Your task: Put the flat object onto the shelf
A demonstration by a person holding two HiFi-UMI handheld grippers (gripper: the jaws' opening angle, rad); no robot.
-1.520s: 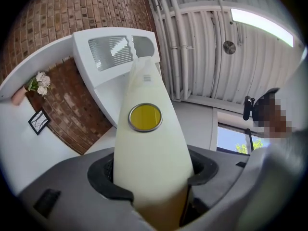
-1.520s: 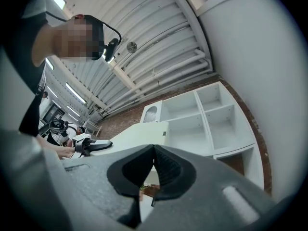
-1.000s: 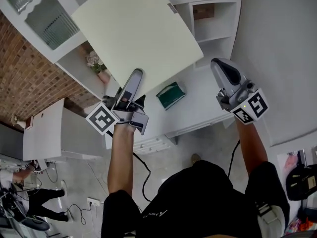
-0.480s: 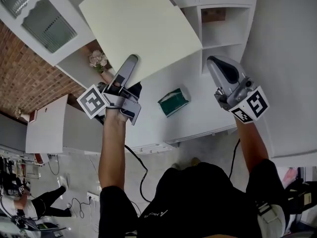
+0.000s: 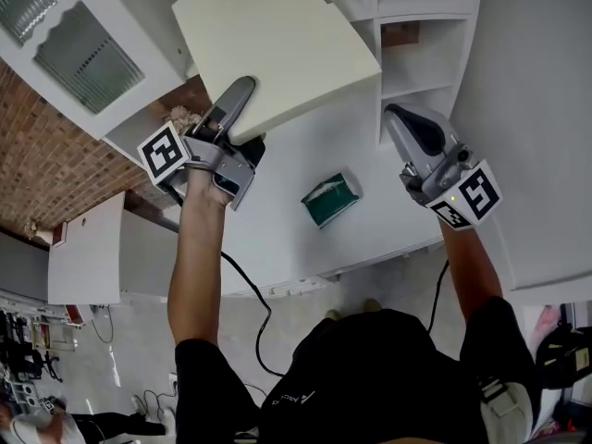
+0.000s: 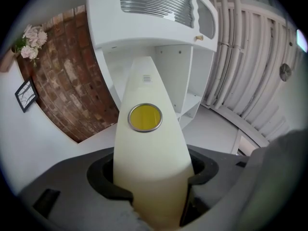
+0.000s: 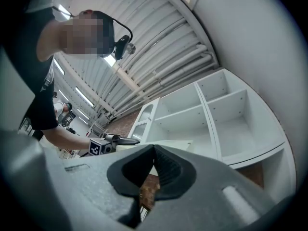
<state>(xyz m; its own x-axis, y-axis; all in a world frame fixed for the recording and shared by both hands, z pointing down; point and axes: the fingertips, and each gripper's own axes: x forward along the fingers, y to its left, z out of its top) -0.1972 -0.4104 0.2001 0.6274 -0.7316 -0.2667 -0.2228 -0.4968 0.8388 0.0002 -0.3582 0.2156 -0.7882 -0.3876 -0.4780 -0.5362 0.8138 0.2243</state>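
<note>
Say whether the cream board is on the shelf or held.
Held: the left gripper clamps the cream board by its edge, in front of the shelf unit.

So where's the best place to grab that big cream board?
By its thin edge, coming in from the side with one jaw on each broad face. The cream board is wide and flat, so probably only its thickness fits between the jaws. The left gripper is shut on its near edge in just that way.
</note>
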